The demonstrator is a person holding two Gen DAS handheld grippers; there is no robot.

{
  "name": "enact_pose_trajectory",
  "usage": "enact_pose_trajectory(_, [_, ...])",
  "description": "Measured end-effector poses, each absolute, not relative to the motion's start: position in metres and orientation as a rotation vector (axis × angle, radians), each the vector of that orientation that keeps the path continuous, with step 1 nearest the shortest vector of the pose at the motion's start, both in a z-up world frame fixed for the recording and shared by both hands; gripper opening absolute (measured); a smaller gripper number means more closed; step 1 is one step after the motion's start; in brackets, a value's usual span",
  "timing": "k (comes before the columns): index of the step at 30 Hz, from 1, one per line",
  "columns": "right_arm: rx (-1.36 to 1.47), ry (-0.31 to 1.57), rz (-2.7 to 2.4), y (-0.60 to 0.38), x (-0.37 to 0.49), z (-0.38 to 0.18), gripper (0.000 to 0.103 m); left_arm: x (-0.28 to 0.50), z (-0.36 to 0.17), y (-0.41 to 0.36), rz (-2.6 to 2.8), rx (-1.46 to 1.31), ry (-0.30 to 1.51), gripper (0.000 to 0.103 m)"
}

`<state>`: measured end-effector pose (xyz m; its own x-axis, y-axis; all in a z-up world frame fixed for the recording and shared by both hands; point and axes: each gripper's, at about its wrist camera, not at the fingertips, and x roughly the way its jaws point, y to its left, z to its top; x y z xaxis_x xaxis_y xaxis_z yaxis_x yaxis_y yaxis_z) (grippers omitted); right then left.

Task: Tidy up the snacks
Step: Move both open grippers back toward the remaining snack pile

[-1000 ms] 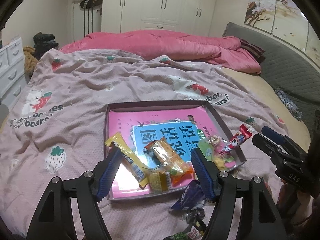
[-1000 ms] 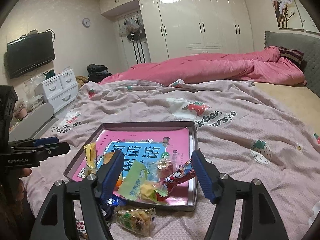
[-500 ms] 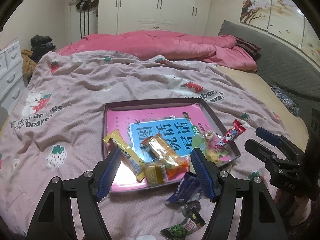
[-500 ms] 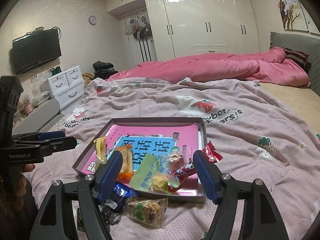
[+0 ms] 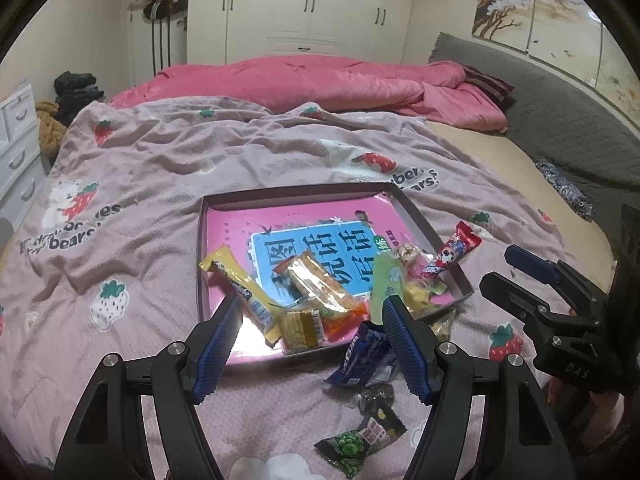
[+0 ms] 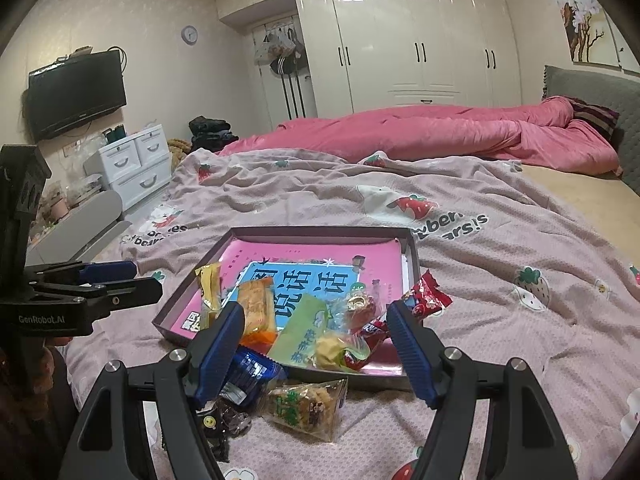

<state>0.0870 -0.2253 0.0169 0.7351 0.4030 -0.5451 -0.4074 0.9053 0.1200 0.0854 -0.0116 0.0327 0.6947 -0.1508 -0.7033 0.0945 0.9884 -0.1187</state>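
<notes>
Both grippers empty, jaws apart, nothing between the pads. Left gripper point(image 5: 314, 346) hangs over the near edge of the tray point(image 5: 304, 192), which sits on the pink bedspread point(image 5: 160, 168) with a pink-and-blue book point(image 5: 320, 248) lining its floor. Left to right in the left view: yellow bar point(image 5: 240, 288) in the tray's near-left part, long axis running far-left to near-right; orange packet point(image 5: 320, 288) beside it on about the same diagonal; a small yellow packet point(image 5: 300, 328) at the near rim; pale green packet point(image 5: 384, 276) standing steeply toward the far side; red wrapper point(image 5: 452, 252) draped over the right rim, half out. Outside the tray, on the bedspread near the rim: blue wrapper point(image 5: 362, 356) just inside the left gripper's right finger, then a dark candy point(image 5: 374, 394) and a green-pea packet point(image 5: 360, 440) nearer still. In the right view, the right gripper point(image 6: 316, 352) is over the tray's near-right corner; a clear nut packet point(image 6: 308, 400) lies loose on the bedspread between its fingers and just below them, long axis roughly across the jaws. My read: the loose ones are what's left. Blue wrapper, dark candy and pea packet are nearer the left gripper; the nut packet is nearer the right, and a short drop down and toward the near side would reach it, though the jaws need to span its short side, so a wrist roll is likely.
</notes>
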Motion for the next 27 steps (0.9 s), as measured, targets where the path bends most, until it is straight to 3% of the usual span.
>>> enact_pose_trajectory(27, [-0.014,0.757,0.461,-0.219,0.083,-0.009,0.073,0.065,0.004,-0.013,-0.209,-0.012,0.917,0.074])
